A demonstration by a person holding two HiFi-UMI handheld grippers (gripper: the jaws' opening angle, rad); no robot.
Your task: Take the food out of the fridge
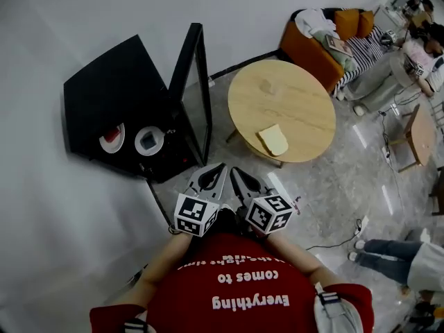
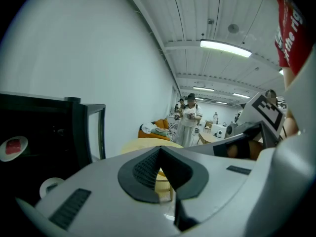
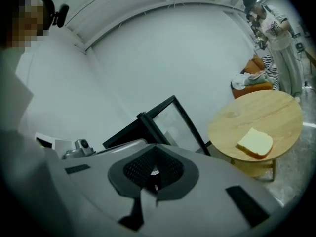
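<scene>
**Two closed grippers held before an open mini fridge, food still inside**

At the left of the head view, a black mini fridge (image 1: 111,82) stands against a white wall. Its glass door (image 1: 197,82) is swung wide open towards the right. Two white plates sit side by side inside the fridge. The left plate (image 1: 104,143) carries a red piece of food (image 1: 113,136). The right plate (image 1: 141,148) carries a darker piece (image 1: 148,140). Neither gripper touches either plate.

Just right of the fridge and close to the person's chest, both grippers are held side by side above the floor. The left gripper (image 1: 220,166) has its jaws pressed together with nothing between them. The right gripper (image 1: 234,171) is likewise closed and empty. Each carries a cube with square black-and-white markers. The person wears a red shirt (image 1: 236,290) with white lettering.

Further right stands a round wooden table (image 1: 277,92). A single slice of bread (image 1: 274,140) lies near its front edge, well apart from both grippers. Beyond the table, at the upper right, an orange sofa (image 1: 305,47) stands against the wall, with a person in striped clothes sitting on it. Other people's legs show at the right edge.
</scene>
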